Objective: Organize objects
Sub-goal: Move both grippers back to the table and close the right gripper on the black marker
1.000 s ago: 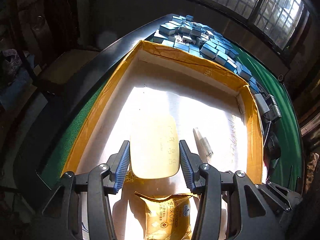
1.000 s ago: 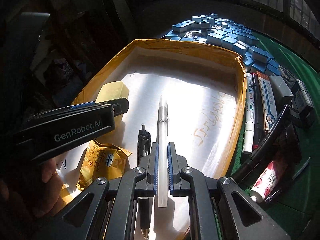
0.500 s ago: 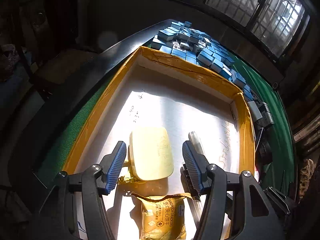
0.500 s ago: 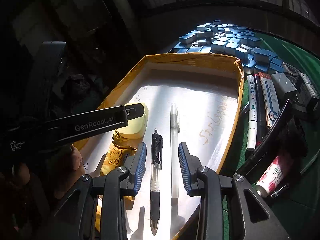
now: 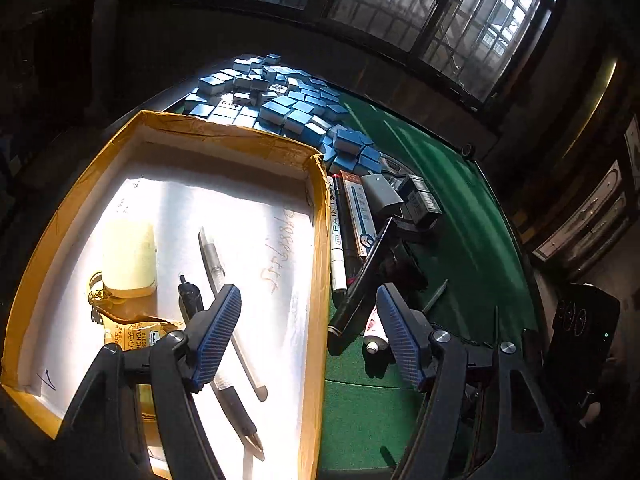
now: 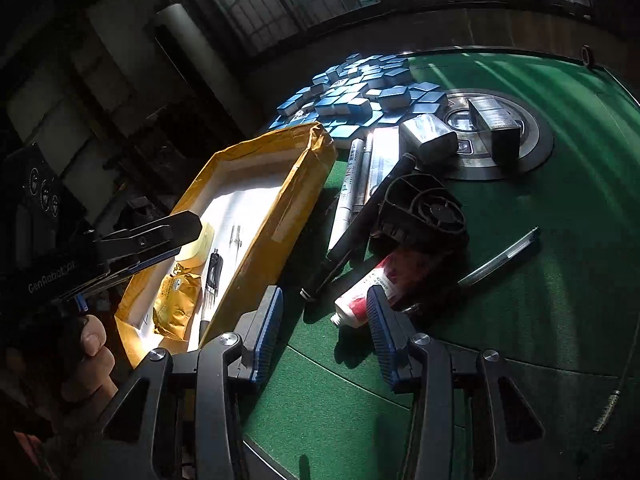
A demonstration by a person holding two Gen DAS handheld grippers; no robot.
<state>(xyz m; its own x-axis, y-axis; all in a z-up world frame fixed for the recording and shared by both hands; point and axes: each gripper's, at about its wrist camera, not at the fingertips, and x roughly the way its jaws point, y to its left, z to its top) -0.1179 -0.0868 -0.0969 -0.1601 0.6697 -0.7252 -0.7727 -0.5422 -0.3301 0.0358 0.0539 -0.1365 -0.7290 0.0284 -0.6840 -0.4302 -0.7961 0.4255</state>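
A yellow-rimmed cardboard box (image 5: pixel 316 216) (image 6: pixel 296 188) lies on the green table. In it are a pale yellow soap-like block (image 5: pixel 128 256), a yellow snack packet (image 5: pixel 132 332), a black pen (image 5: pixel 192 304) and a clear pen (image 5: pixel 216 264). My left gripper (image 5: pixel 308 324) is open and empty over the box's right rim. My right gripper (image 6: pixel 322 322) is open and empty above the table, just before a red-and-white tube (image 6: pixel 372 284). The left gripper also shows in the right wrist view (image 6: pixel 160 240).
Beside the box lie paint markers (image 5: pixel 336 236), a long black marker (image 6: pixel 356 224), a black fan-like part (image 6: pixel 424 212), a clear pen (image 6: pixel 500 258) and grey boxes (image 6: pixel 430 136). Blue tiles (image 5: pixel 280 100) are heaped behind. A thin cable (image 6: pixel 616 384) lies at the right.
My left gripper let go of the yellow block and swung right. My right gripper released the clear pen in the box, opened, and moved right over the table.
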